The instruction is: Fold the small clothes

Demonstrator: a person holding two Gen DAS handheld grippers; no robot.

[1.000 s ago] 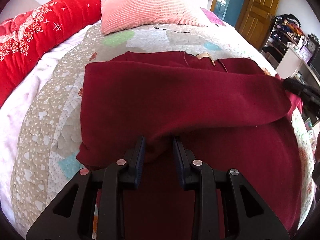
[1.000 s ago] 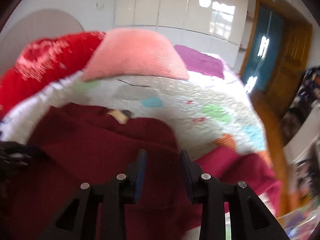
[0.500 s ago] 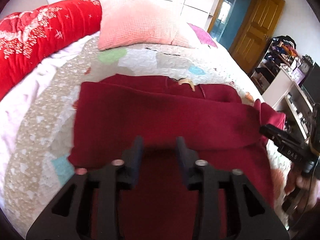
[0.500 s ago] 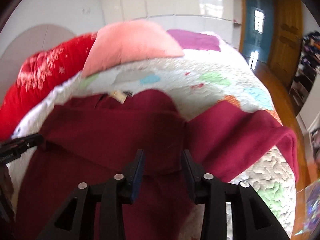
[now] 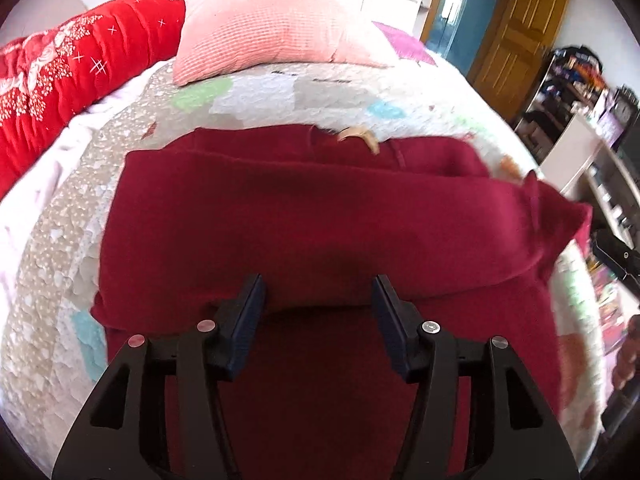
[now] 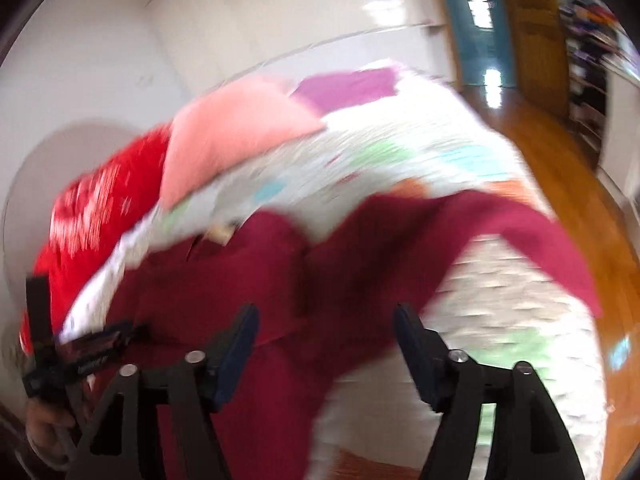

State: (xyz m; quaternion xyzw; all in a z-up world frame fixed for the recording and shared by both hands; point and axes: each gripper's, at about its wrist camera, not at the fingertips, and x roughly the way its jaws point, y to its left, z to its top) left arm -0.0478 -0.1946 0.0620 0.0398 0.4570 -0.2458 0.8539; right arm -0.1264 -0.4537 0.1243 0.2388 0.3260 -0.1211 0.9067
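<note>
A dark red garment (image 5: 304, 220) lies on the patchwork quilt (image 5: 72, 248), its left sleeve folded across the body, a tan neck label (image 5: 356, 136) at the far edge. My left gripper (image 5: 318, 296) is open and empty, hovering over the folded sleeve's near edge. In the blurred right wrist view the garment (image 6: 248, 280) shows with its other sleeve (image 6: 500, 232) spread out to the right. My right gripper (image 6: 324, 328) is open and empty above the garment's right side. The left gripper (image 6: 80, 356) shows at the left edge there.
A pink pillow (image 5: 264, 24) and a red floral bolster (image 5: 72, 64) lie at the head of the bed. A wooden door (image 5: 516, 32) and cluttered shelves (image 5: 580, 92) stand to the right. Wooden floor (image 6: 560, 168) runs beside the bed.
Both grippers have opened wide and let go of the red cloth. The left sleeve now lies folded across the body. The right gripper has pulled back and swung, blurring its view.
</note>
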